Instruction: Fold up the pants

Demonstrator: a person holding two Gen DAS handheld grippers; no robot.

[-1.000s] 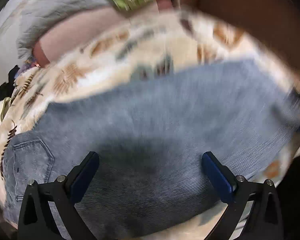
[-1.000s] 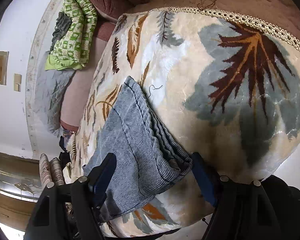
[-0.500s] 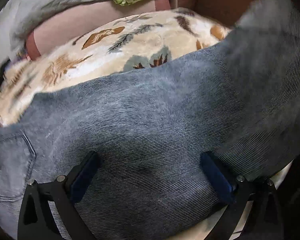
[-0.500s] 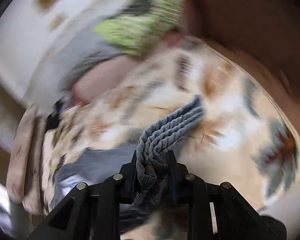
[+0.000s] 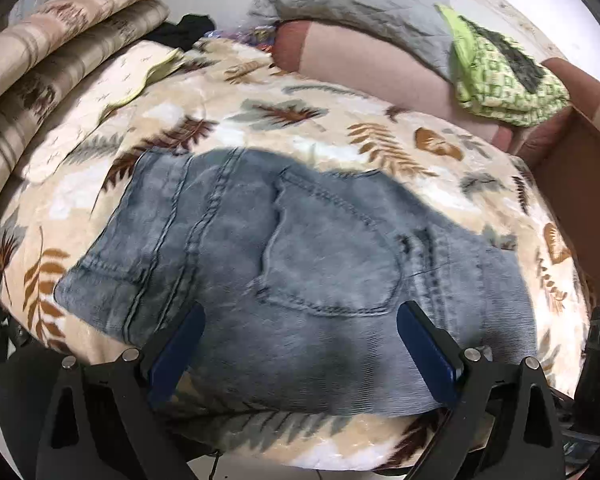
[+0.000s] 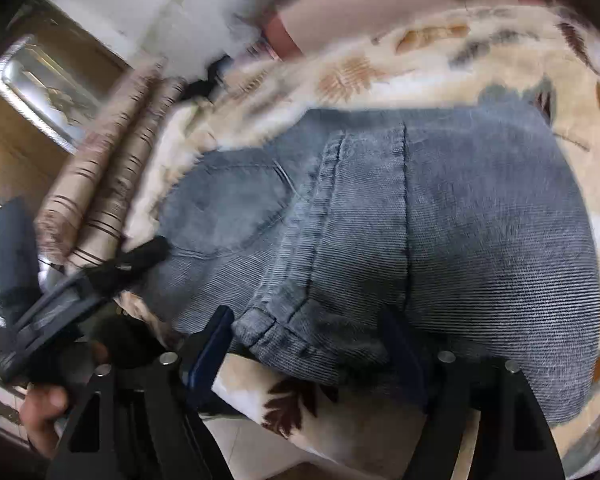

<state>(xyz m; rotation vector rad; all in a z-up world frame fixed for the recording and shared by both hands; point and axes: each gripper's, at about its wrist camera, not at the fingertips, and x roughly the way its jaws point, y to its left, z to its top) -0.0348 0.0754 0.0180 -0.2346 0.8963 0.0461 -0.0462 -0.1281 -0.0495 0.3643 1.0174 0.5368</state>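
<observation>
Blanket (image 5: 308, 128): leaf-printed, covering the bed we are working over.
Pants (image 5: 300, 248): grey-blue denim, lying folded on the blanket, back pocket facing up.
Left gripper (image 5: 300, 344): we are holding it spread wide above the pants, gripping nothing.
Right gripper (image 6: 312, 344): its jaws have just been opening; we are straddling the folded hem, pads apart.

Soft, even indoor light; both fisheye views bent at the rim, dark corners.
Left wrist view fairly sharp, slight smear on the pants (image 5: 300, 248); dark shadow patch on denim between the tongs. Right wrist view motion-blurred, worst at upper left and on the blanket (image 6: 380, 64); window glare at far left edge.
</observation>
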